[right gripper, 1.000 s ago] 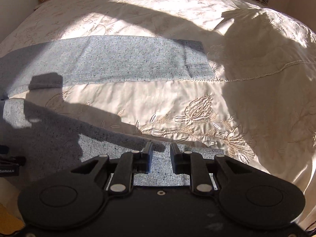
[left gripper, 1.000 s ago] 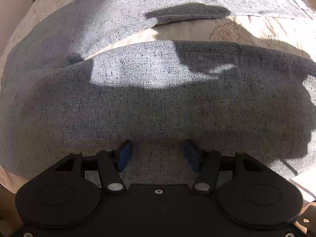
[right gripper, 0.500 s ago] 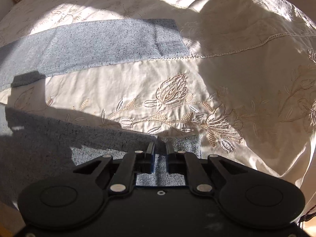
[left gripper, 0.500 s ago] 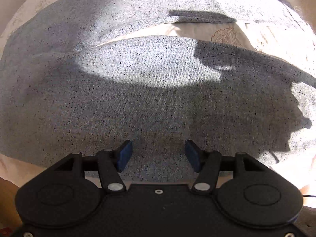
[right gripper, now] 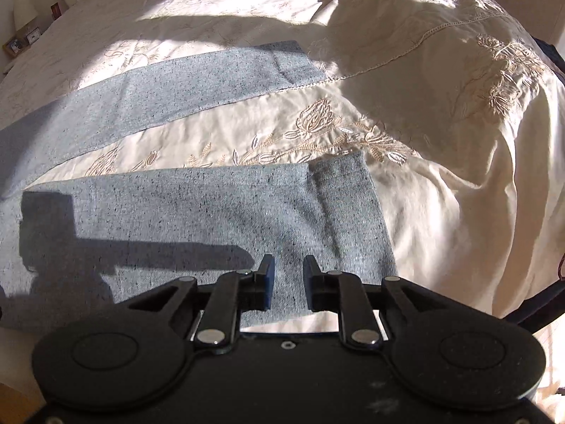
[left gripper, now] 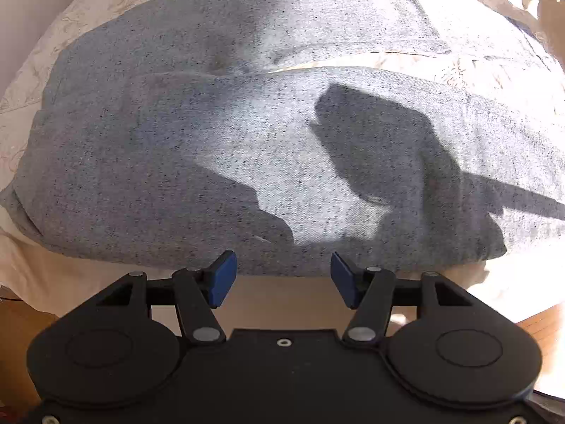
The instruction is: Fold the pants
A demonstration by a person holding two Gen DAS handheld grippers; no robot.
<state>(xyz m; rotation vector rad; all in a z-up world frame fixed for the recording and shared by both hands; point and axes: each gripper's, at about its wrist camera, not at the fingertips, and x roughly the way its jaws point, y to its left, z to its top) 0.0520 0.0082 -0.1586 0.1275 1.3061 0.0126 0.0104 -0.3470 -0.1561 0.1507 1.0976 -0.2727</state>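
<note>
Grey speckled pants (left gripper: pixel 247 148) lie flat on a cream embroidered bedspread (right gripper: pixel 441 123). In the left wrist view their wide upper part fills the frame. My left gripper (left gripper: pixel 279 277) is open and empty, just short of the near edge of the pants. In the right wrist view both legs show: the far leg (right gripper: pixel 197 84) and the near leg (right gripper: pixel 219 212) with its hem to the right. My right gripper (right gripper: pixel 289 277) is open, its fingers low over the near leg close to the hem, holding nothing.
The bed's near edge and a wooden floor (left gripper: pixel 543 328) show at the lower right of the left wrist view. A nightstand with small frames (right gripper: pixel 21 39) stands at the far left. Strong sunlight throws gripper shadows on the fabric.
Both grippers have drawn back toward the bed's near edge, so more of the pants shows. The right gripper's jaws have opened a little wider. The pants lie as before.
</note>
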